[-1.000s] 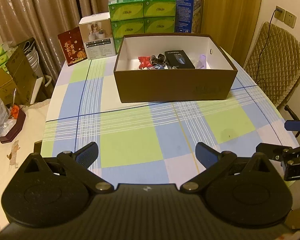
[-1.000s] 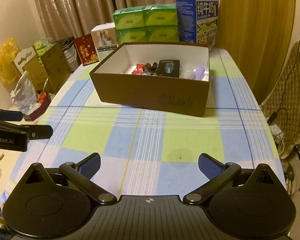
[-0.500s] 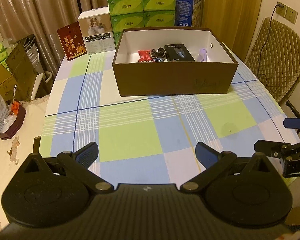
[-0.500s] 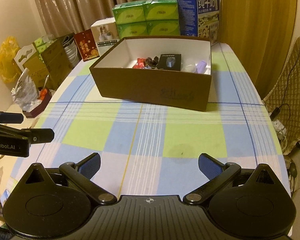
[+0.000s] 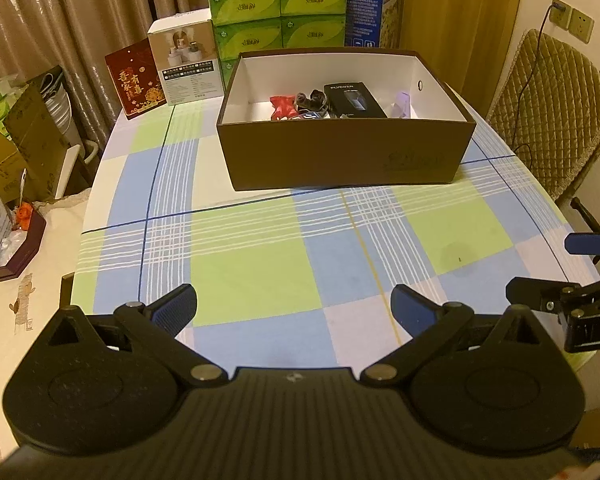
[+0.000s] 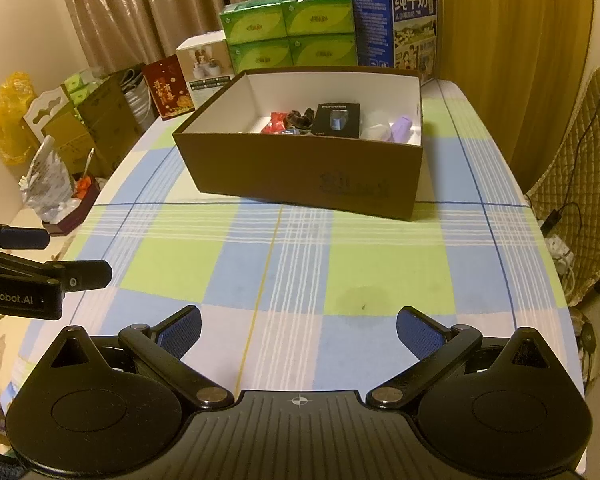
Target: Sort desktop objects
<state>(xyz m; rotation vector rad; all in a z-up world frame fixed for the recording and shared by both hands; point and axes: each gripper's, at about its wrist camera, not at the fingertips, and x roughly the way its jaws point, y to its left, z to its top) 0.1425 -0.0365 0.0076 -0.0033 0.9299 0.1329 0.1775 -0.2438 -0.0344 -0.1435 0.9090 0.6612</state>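
A brown cardboard box (image 5: 340,156) (image 6: 300,176) stands on the far half of the checked tablecloth. Inside lie a black packet (image 5: 354,100) (image 6: 338,120), a red wrapper (image 5: 282,106) (image 6: 274,124), a dark tangled item (image 5: 310,100) (image 6: 300,117) and a purple item (image 6: 402,128) next to a pale cup (image 6: 376,130). My left gripper (image 5: 294,306) hangs open over the near part of the table with nothing between its fingers. My right gripper (image 6: 298,328) is open too, also holding nothing, well short of the box. Each gripper shows at the other view's edge.
Green tissue packs (image 5: 278,12) (image 6: 290,32), a blue milk carton (image 6: 396,26), a white box (image 5: 186,64) and a red card (image 5: 134,78) line the table's far edge. A quilted chair (image 5: 548,120) stands right. Cartons and bags (image 6: 80,128) crowd the floor at left.
Both grippers have drawn back and risen slightly from the box, which now sits a little farther off in both views. Both stayed open.
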